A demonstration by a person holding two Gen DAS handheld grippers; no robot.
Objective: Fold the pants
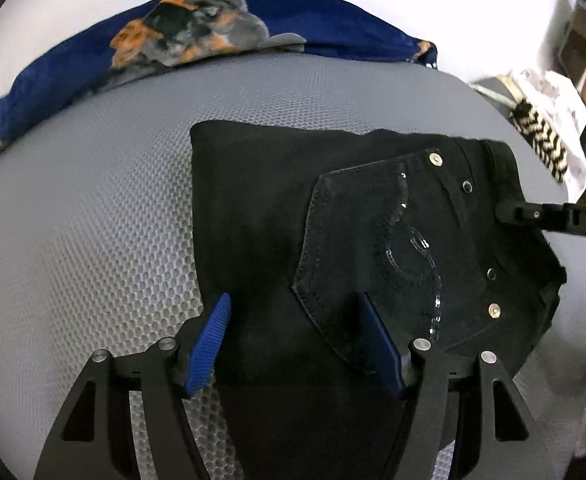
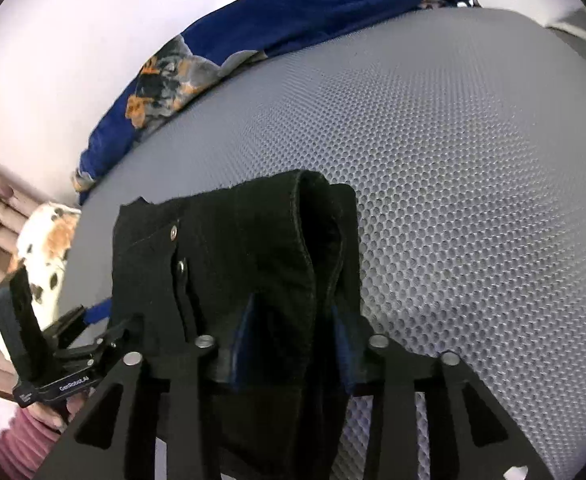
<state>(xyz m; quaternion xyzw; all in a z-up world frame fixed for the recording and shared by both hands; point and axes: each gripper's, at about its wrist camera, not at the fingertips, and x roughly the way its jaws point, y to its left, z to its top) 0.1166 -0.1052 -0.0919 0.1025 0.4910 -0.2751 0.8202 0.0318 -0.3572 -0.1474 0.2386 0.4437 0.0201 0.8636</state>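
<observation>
The black pants [image 1: 353, 220] lie folded into a compact bundle on the grey mesh mattress [image 1: 93, 220], back pocket with sequin trim facing up. My left gripper [image 1: 297, 332] is open, its blue pads [image 1: 209, 344] straddling the near edge of the bundle. My right gripper [image 2: 293, 340] has its jaws around the waistband fold of the pants [image 2: 253, 248] and grips the thick layers. The right gripper also shows in the left wrist view [image 1: 509, 210] at the waistband on the right. The left gripper shows in the right wrist view [image 2: 89, 344] at the bundle's left edge.
A blue blanket with a dog print [image 1: 213, 28] lies bunched along the mattress's far edge, and shows in the right wrist view [image 2: 253, 36]. A black-and-white patterned item [image 1: 541, 140] lies off the right side. A spotted white cloth [image 2: 49, 248] sits at the left.
</observation>
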